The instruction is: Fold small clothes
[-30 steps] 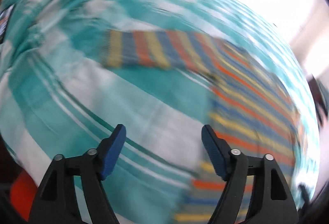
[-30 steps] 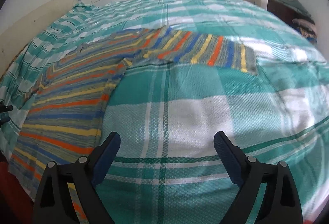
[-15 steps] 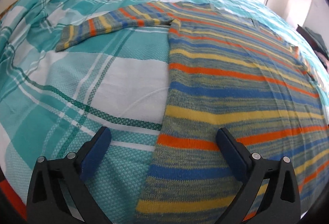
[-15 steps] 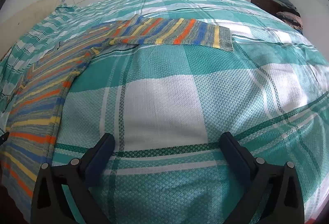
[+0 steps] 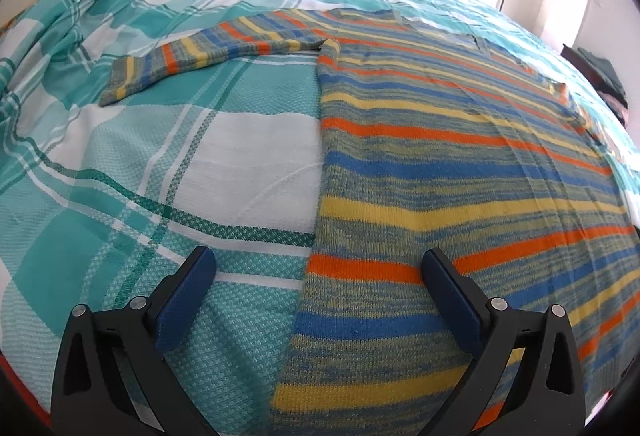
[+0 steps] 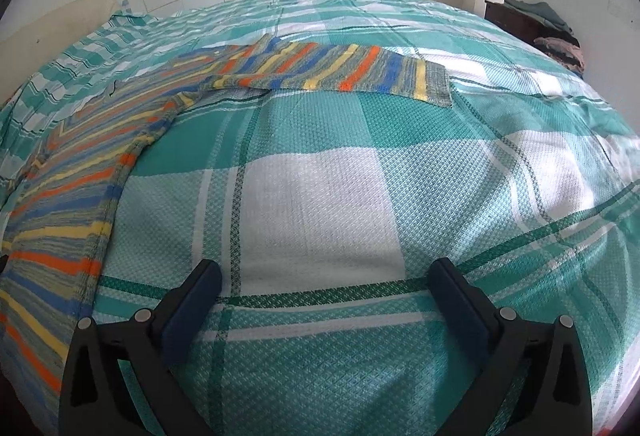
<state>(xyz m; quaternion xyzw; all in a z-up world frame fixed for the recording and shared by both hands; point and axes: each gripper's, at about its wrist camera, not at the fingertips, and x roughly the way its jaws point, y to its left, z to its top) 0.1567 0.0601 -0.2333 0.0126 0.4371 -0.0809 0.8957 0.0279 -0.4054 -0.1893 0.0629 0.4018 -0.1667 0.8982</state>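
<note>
Both grippers spread wide over the bed, nothing held.

I see the striped sweater [image 5: 440, 140] lying flat on the teal plaid bedspread [image 6: 340, 196], sleeves stretched out sideways. My left gripper [image 5: 318, 278] hovers with its jaws apart astride the sweater's side edge; my right gripper [image 6: 324, 290] hangs agape over bare bedspread beside the sweater, below the sleeve [image 6: 340, 70].

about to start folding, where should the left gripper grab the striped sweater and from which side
Take the striped sweater at its near side edge by the hem, coming in from the bare bedspread. That edge lies flat and exposed between the open left gripper fingers.
</note>
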